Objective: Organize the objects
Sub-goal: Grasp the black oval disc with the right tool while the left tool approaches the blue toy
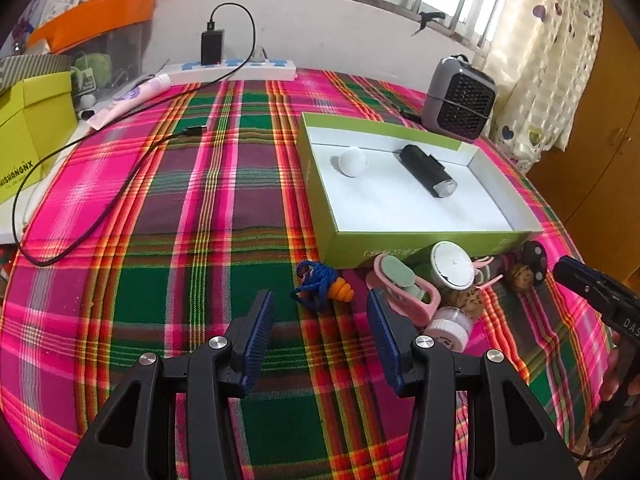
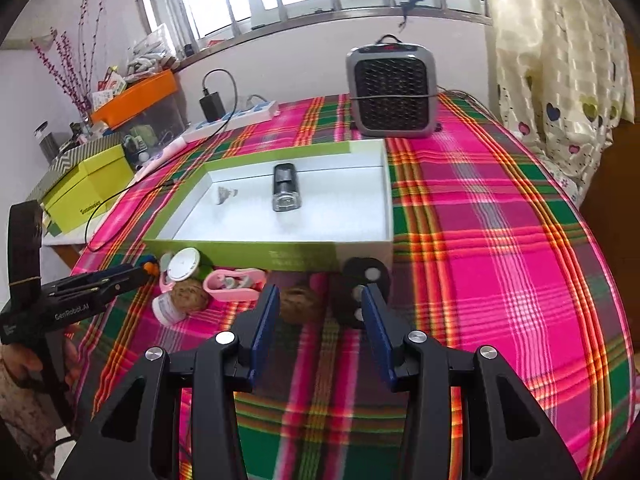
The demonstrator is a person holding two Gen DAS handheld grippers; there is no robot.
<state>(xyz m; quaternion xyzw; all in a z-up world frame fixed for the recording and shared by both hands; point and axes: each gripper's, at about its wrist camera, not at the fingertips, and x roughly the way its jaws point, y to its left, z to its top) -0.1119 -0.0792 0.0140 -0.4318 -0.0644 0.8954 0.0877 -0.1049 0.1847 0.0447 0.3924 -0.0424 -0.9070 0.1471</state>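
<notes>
Both tongs, left (image 1: 320, 320) and right (image 2: 318, 312), gape wide and hold nothing above the plaid worktop (image 1: 180, 208), small clutter heaped at the green box's (image 1: 432, 242) six o'clock wall, a black torch (image 1: 428, 170) and perhaps a white ball (image 1: 352, 162) inside.

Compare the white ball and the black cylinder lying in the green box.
The white ball is round and plain white; the black cylinder is long and black with a clear, glassy end. The ball lies nearer the box's left wall in the left wrist view; the cylinder lies on its side nearer the middle. Both rest apart on the white floor of the green box.
</notes>
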